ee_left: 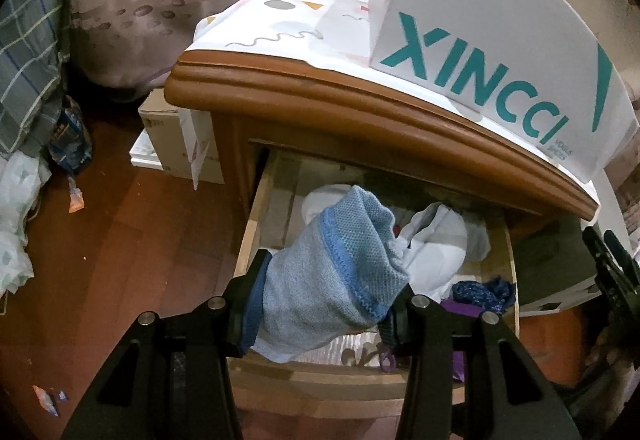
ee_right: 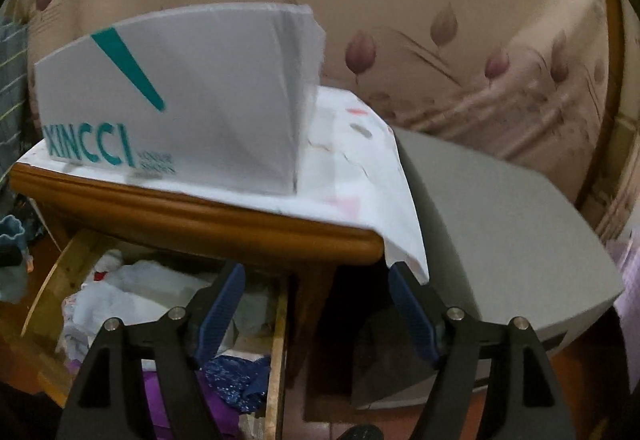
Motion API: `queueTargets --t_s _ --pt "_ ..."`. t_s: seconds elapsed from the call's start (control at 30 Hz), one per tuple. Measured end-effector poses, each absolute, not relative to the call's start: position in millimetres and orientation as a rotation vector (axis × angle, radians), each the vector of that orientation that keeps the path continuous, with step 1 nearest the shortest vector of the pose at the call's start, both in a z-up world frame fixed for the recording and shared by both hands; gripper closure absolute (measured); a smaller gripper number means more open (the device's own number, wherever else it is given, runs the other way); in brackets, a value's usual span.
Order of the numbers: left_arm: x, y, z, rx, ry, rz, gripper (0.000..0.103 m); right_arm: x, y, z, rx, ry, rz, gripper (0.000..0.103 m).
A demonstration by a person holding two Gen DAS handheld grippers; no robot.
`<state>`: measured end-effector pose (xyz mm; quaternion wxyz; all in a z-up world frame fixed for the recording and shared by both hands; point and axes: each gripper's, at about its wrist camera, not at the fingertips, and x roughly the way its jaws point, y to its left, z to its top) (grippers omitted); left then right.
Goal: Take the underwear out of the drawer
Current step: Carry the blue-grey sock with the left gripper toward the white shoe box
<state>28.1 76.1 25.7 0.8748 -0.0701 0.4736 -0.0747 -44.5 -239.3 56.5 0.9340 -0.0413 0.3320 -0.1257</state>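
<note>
Left gripper (ee_left: 320,304) fingers clamp the light, soft blue underwear (ee_left: 340,268), bunched and limp above the open drawer (ee_left: 256,216), best held at its thick waistband, while right gripper (ee_right: 316,312) fingers stand wide, empty, beside the drawer.

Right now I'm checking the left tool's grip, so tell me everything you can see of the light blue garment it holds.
The light blue garment is a knitted-looking cloth with a darker blue stitched band across it. It is bunched into a roll, clamped between the left tool's blue pads, and lifted over the open drawer. Its far end droops toward the white clothes in the drawer; whether it touches them is unclear.
</note>
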Motion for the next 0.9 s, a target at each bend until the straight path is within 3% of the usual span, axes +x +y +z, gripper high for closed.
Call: queueTargets --t_s 0.43,0.9 --pt "14.8 74.3 43.9 -0.131 0.919 -0.09 0.06 -48.1 -286.6 41.2 0.061 0.768 -0.396 0.024" --pt "-11.3 83.8 133.1 -0.073 0.834 -0.073 0.06 -50.6 -308.3 32.6 0.126 0.84 -0.473 0.024"
